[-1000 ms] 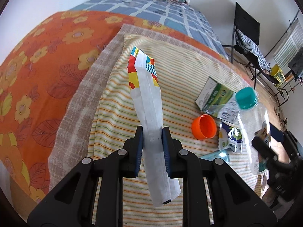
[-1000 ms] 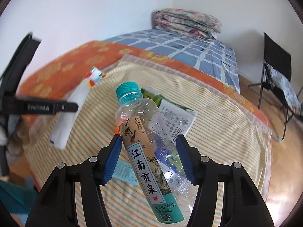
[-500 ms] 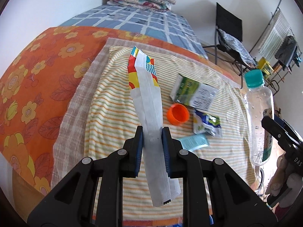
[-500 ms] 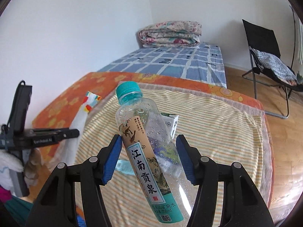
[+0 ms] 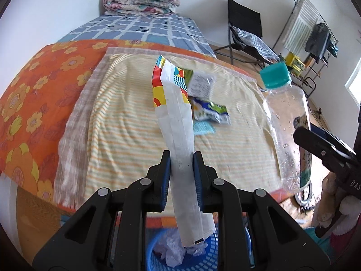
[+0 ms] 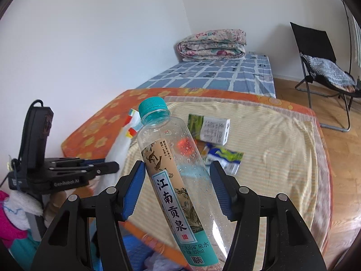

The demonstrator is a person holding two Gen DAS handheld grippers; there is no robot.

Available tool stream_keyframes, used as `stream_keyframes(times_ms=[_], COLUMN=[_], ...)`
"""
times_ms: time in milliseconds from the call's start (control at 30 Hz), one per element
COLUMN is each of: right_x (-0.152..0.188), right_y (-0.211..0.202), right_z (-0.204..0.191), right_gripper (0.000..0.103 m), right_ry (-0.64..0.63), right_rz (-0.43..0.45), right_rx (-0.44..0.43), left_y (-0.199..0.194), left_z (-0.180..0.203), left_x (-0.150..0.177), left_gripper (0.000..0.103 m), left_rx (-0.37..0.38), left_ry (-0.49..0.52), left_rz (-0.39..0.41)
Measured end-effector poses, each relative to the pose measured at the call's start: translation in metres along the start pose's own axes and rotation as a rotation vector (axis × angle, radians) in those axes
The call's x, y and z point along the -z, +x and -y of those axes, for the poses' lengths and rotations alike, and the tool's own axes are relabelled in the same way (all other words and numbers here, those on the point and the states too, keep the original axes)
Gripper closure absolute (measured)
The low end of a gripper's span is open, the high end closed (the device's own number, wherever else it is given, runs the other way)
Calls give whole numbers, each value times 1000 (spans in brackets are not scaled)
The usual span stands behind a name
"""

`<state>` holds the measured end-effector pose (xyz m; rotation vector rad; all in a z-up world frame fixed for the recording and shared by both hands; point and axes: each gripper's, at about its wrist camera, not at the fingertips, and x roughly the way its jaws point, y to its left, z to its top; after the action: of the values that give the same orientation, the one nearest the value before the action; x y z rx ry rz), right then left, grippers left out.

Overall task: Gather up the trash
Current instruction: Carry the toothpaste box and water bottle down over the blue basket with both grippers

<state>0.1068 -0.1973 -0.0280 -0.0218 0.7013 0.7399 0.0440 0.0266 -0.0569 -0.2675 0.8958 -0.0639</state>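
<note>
Left tongs (image 5: 181, 176) pinch the white wrapper (image 5: 180, 122); right tongs (image 6: 178, 192) clasp the bottle (image 6: 173, 180).

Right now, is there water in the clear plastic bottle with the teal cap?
Almost empty. The clear plastic bottle with the teal cap shows only droplets on its walls, and the striped cloth shows plainly through it. Its cap is on.

left claw (image 5: 181, 169) clamped, right claw (image 6: 177, 189) gripping

Two wrist fisheye cams, both near the striped cloth (image 5: 140, 140) on the bed, angled down across it toward the far wall. Left cam sits left of the right cam. Both share the cloth (image 6: 270, 149) & folded quilt (image 5: 141, 3).
</note>
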Motion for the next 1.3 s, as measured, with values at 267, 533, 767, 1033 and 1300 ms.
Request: stream_keyframes(times_ms=[267, 533, 767, 1033, 1300], right_x=[43, 85, 119, 137, 147], right_y=[-16, -22, -12, -3, 9], right_z=[-6, -4, -2, -6, -6], right_gripper=[44, 44, 44, 44, 44], right_ry=[63, 164, 225, 243, 256], right_rz=[-20, -45, -111, -153, -209], right_rx=[-37, -60, -61, -62, -59], left_y=[-9, -7, 3, 11, 15], left_z=[11, 18, 16, 21, 17], left_x=[55, 102, 129, 151, 157], left_gripper=[84, 84, 84, 84, 84], left_rx=[10, -4, -16, -49, -61], left_ry=[9, -5, -28, 0, -10], left_rz=[-25, -36, -67, -84, -107])
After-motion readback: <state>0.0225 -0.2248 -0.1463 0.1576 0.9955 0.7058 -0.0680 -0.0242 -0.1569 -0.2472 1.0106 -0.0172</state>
